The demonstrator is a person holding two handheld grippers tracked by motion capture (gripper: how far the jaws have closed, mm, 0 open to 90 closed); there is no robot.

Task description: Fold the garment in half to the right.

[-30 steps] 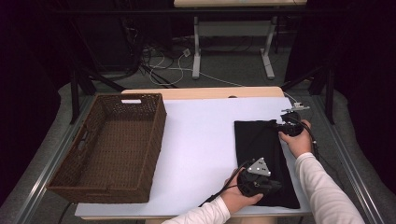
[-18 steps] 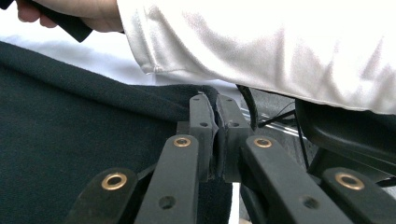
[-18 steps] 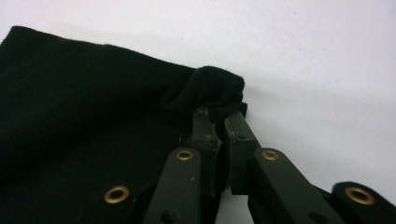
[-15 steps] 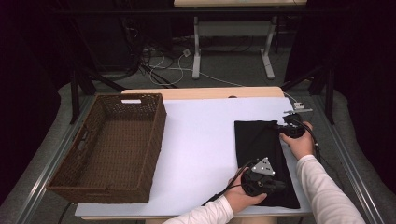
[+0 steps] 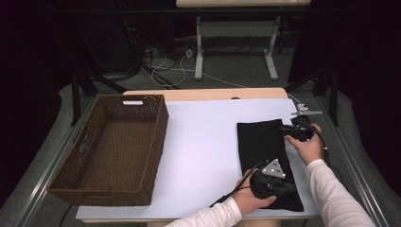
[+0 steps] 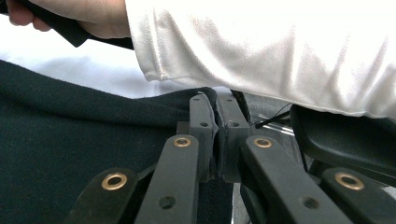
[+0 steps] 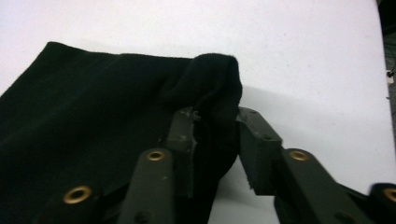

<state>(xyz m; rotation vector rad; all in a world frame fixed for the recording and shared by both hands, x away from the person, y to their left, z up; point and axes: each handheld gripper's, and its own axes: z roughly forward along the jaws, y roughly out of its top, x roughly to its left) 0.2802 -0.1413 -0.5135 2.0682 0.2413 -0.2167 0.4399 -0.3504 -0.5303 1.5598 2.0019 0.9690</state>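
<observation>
high view: a folded black fabric cloth [image 5: 265, 156] lies flat on the right part of the white-topped table [image 5: 203, 156], well apart from the brown woven wicker basket [image 5: 111, 146] standing at the table's left. the left gripper [image 5: 283, 187] sits at the cloth's near right corner, held by a hand in a white sleeve [image 5: 208, 216]; in the left gripper view its jaws are pressed together with the cloth's edge [image 6: 215, 100] pinched between them. the right gripper [image 5: 286, 128] is at the cloth's far right corner. in the right gripper view its jaws have just been opening and now stand partly apart, with a bunched fold of the cloth [image 7: 212, 93] between them, lying against the left jaw and clear of the right one.
</observation>
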